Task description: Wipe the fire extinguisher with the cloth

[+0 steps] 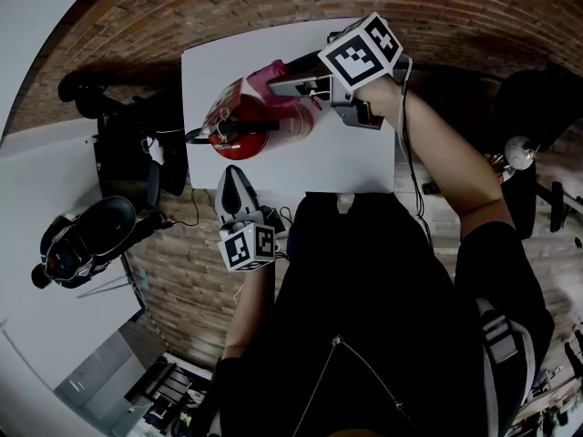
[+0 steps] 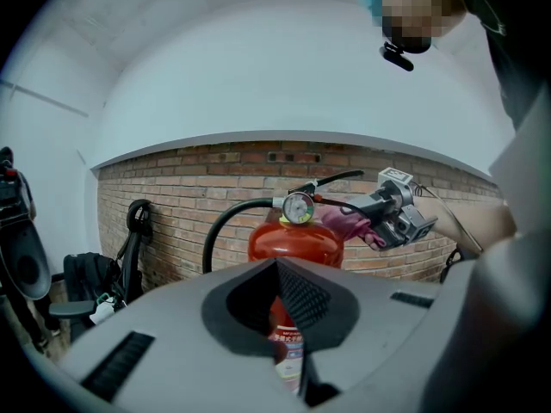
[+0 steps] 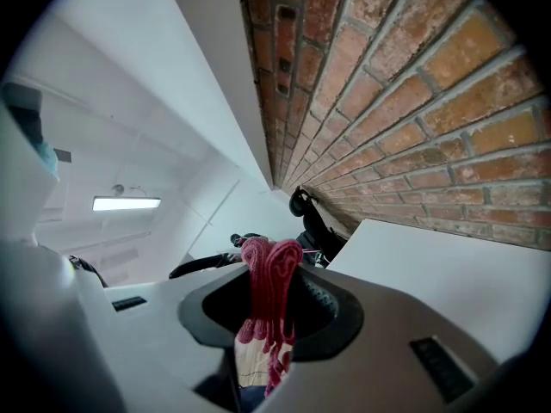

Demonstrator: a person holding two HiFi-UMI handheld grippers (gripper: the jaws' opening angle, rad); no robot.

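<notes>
Right gripper [image 1: 284, 84] is clamped on the pink cloth [image 1: 261, 77] up by the top of the red extinguisher [image 1: 246, 133] on the table [image 1: 357, 157], left gripper [image 1: 237, 186] sits closed and empty near it, so wiping looks just started and next the cloth must rub down the side.

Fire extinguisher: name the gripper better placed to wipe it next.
Right. The right gripper clamps the pink cloth at the fire extinguisher's top. The left gripper holds nothing, back at the table's near edge.
</notes>
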